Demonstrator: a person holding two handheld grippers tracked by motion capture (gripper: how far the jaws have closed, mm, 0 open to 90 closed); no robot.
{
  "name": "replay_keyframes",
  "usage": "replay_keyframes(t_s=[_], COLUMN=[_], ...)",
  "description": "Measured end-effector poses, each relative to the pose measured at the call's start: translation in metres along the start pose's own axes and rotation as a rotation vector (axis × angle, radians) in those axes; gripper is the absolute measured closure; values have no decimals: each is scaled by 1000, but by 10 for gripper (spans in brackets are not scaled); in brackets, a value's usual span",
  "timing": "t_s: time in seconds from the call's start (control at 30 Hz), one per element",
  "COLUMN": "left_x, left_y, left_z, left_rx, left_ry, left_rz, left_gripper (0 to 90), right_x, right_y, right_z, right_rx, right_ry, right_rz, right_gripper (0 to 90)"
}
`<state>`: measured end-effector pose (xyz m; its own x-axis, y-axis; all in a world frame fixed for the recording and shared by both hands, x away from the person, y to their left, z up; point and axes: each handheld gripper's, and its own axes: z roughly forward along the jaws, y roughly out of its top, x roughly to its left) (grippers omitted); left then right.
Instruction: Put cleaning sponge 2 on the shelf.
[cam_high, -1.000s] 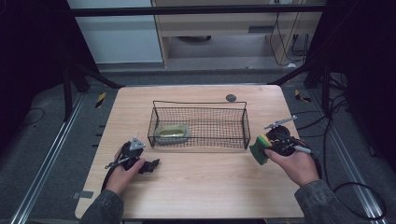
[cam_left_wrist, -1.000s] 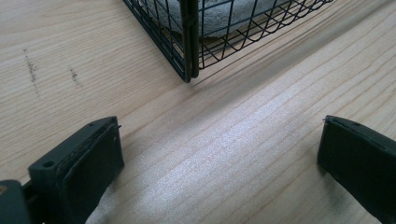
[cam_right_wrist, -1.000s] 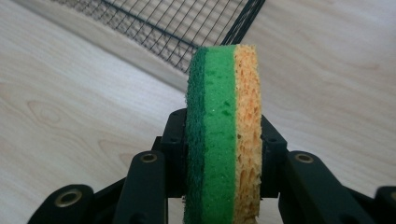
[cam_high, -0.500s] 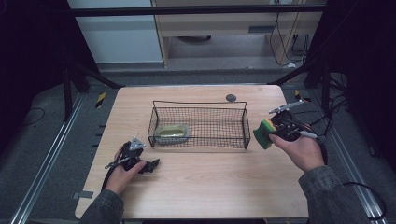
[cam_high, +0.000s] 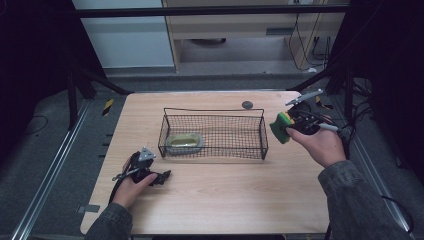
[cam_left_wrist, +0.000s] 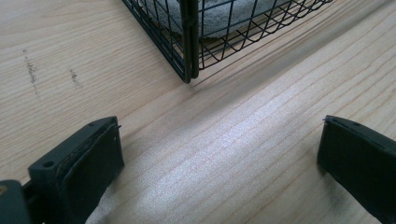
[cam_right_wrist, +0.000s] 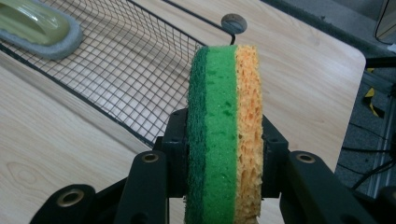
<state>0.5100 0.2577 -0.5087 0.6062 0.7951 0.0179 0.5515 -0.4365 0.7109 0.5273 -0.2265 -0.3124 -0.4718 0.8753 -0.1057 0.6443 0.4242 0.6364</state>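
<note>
Fig. High view w/ both gripper views. The right gripper (cam_high: 286, 126) is clenched on a sponge (cam_high: 280, 127), held in the air just off the right end of the wire basket (cam_high: 214, 148), above the table (cam_high: 220, 200) near its right edge. In the right gripper view the sponge (cam_right_wrist: 227, 130) stands on edge between the two black jaws, pads pressing its broad faces: dark green scrub layer on the view's left, bright green middle, yellow-orange foam on the right. Its long axis runs away from the gripper, along the jaws; free end points toward the basket's (cam_right_wrist: 140, 74) right end wall and a small dark round disc (cam_right_wrist: 233, 22) on the table beyond. In the high view the sponge's free end faces left, toward the basket, approx. level w/ the top rim; green side nearer the viewer.

Left gripper (cam_high: 159, 176) rests low on the table at front left, just off the basket's near-left corner. Jaws released, wide apart, nothing between them; bare wood shows in the gap in the left gripper view, basket corner (cam_left_wrist: 189, 51) ahead.

Inside the basket, left end: a pale green-yellow item on a grey pad (cam_high: 183, 142), lying flat, long axis approx. parallel to the basket's length.
</note>
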Motion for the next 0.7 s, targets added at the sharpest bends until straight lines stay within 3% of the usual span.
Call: replay_keyframes(t_s=[0.4, 0.7], left_x=[0, 0], left_y=[0, 0], left_z=[0, 0], left_rx=[0, 0], left_ry=[0, 0], left_rz=[2, 1], left_gripper=[0, 0], right_x=[4, 6], right_y=[25, 35], right_z=[2, 6], right_rx=[-22, -30], right_ry=[-14, -17], right_rz=[-34, -51], right_gripper=[641, 640])
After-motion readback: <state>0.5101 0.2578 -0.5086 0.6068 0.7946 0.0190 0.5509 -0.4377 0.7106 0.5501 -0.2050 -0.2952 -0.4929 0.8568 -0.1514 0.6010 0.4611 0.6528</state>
